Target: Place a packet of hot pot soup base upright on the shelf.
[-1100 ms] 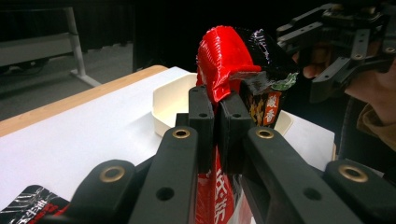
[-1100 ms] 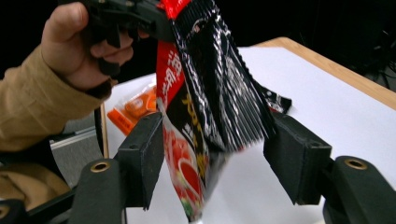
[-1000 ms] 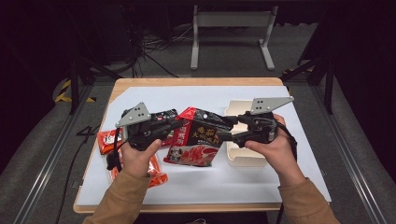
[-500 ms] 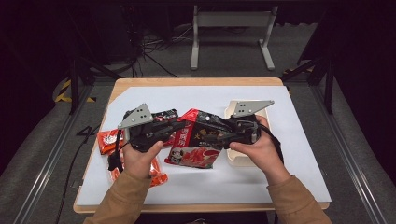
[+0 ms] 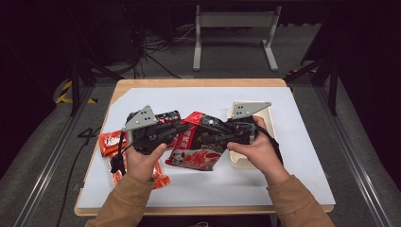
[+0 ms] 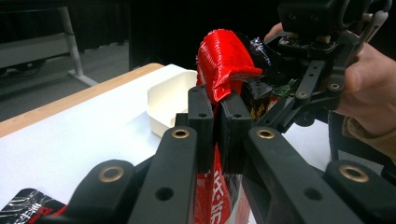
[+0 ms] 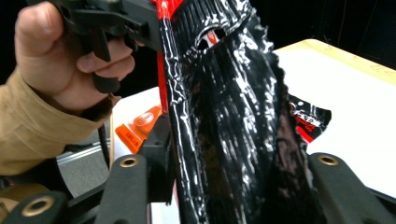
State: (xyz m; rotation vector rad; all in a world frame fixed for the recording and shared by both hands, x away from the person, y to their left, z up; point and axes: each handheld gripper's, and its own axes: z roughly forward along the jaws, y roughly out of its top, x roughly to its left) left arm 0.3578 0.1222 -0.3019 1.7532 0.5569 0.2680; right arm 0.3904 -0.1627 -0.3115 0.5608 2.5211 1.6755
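We hold the red-black snack bag (image 5: 196, 144) above bench (image 5: 293, 142) centre; L gripper (image 6: 215, 112) fingers clamp its red top edge. R gripper (image 5: 215, 135), at the bag's 3 o'clock, has just been closing its fingers w/ the bag's black side between them, just beside the white tray (image 5: 269, 118).

Both forearms wear tan-brown long sleeves (image 5: 126, 204) with ribbed cuffs. Left gripper (image 6: 217, 122): matte black plastic linkage arms, brass-coloured pivot bushings, blocky rectangular jaws; a grey three-cornered metal plate (image 5: 142, 118) with small holes on top and a black cable (image 5: 119, 158) trailing. Right gripper (image 5: 213, 137): same black linkage, same grey plate (image 5: 248, 109).
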